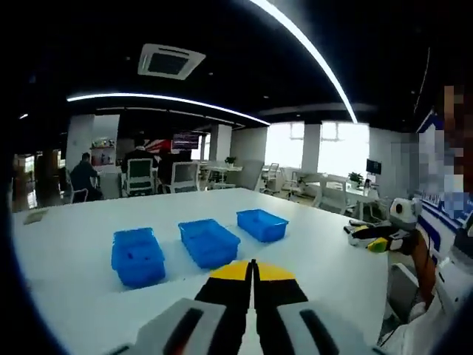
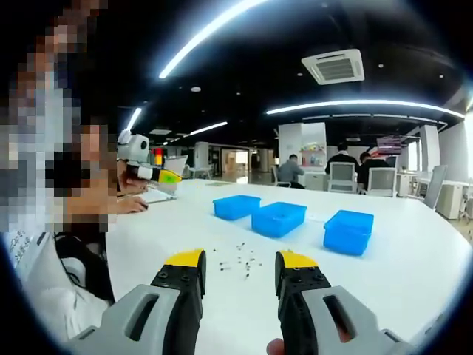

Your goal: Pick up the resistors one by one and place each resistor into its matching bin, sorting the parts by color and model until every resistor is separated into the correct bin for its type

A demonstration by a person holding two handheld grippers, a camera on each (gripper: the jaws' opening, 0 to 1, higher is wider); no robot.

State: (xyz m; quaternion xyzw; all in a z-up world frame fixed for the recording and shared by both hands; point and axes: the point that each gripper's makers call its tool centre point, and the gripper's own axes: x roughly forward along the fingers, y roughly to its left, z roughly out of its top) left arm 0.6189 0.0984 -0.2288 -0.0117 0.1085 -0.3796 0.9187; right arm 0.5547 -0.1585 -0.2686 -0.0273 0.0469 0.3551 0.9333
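- Where my right claw [image 2: 240, 272] looks out over the white table [image 2: 414, 259], I see its jaws apart and nothing between them.
- The resistors [image 2: 238, 262] lie loose on the table just ahead of those jaws, a small dark scatter; they are too small for me to tell which way any one points.
- Beyond them three blue bins [image 2: 279, 218] stand in a row across the table, apart from one another.
- My left claw [image 1: 253, 271] has its jaws together, yellow tips touching, holding nothing I can see.
- In the left gripper view the bins [image 1: 209, 242] sit just past that claw, their long sides running away from it.
- People sit at far desks.
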